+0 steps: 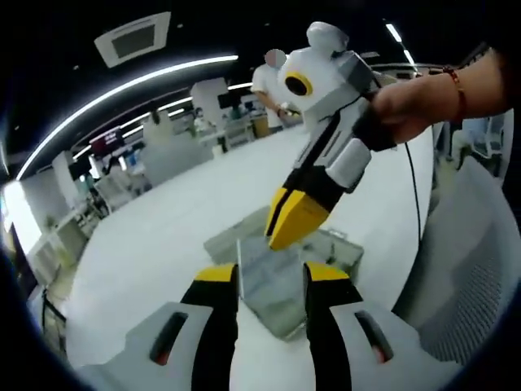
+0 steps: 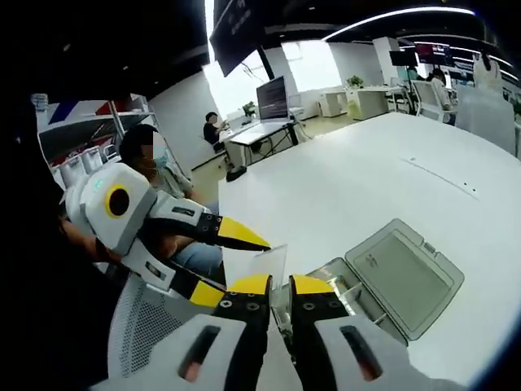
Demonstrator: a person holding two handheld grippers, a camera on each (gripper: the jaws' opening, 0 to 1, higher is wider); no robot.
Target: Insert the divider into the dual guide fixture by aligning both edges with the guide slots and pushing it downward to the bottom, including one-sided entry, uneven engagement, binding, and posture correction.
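A clear plastic divider (image 1: 269, 285) stands upright over the grey see-through guide fixture (image 1: 342, 248) on the white table. My right gripper (image 1: 278, 239), held by a hand (image 1: 415, 102), comes down from the upper right with its yellow tips shut on the divider's top edge. My left gripper (image 1: 270, 273) is open, one jaw on each side of the panel; I cannot tell whether they touch it. In the right gripper view, the right gripper (image 2: 281, 285) pinches the divider (image 2: 273, 261) beside the fixture (image 2: 338, 281), whose lid (image 2: 403, 273) lies flat. The left gripper (image 2: 232, 265) reaches in from the left, spread wide.
The white table (image 2: 391, 187) stretches far behind the fixture. A grey mesh chair (image 1: 476, 269) stands at the table's edge, and a chair (image 2: 138, 326) shows under the left gripper. A person (image 2: 175, 244) sits close behind. Desks and monitors (image 2: 273, 98) lie far off.
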